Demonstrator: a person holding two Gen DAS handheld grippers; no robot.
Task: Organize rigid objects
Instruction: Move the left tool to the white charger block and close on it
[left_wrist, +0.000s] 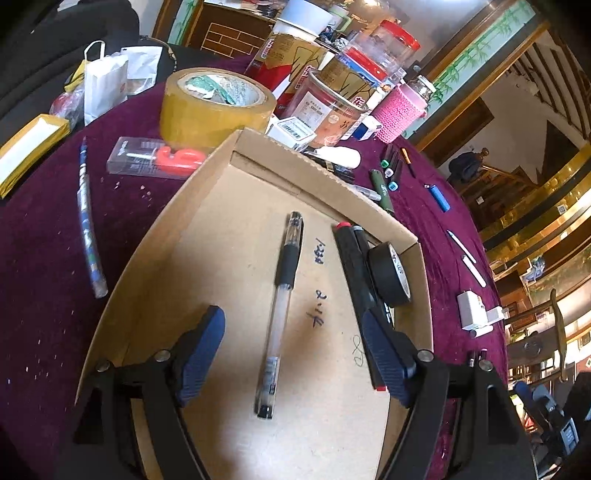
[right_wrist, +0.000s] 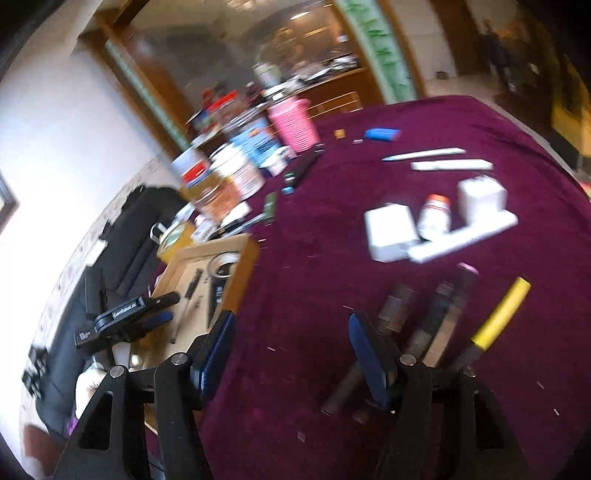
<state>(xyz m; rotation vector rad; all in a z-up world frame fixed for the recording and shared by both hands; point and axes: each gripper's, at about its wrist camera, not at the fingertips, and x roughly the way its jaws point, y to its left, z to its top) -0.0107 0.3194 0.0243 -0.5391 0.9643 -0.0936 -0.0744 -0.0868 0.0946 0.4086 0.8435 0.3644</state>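
Observation:
A shallow cardboard box (left_wrist: 177, 229) lies on the purple tablecloth. In it lie a clear gel pen (left_wrist: 282, 302), dark markers (left_wrist: 354, 266) and a roll of black tape (left_wrist: 391, 273). My left gripper (left_wrist: 291, 354) is open and empty, just above the box floor, its fingers either side of the pen's lower half. My right gripper (right_wrist: 291, 354) is open and empty over bare cloth, to the right of the box (right_wrist: 243, 273). Dark markers (right_wrist: 436, 317) and a yellow-capped one (right_wrist: 498, 317) lie just right of it. The left gripper shows in the right wrist view (right_wrist: 162, 306).
A brown tape roll (left_wrist: 214, 107), a packaged red tool (left_wrist: 159, 162) and a patterned pen (left_wrist: 86, 221) lie left of the box. Jars, cartons and a pink cup (left_wrist: 399, 114) crowd the far side. White chargers (right_wrist: 391, 229), a small bottle (right_wrist: 434, 218), white pens (right_wrist: 424, 155) and a blue battery (right_wrist: 380, 133) lie on the cloth.

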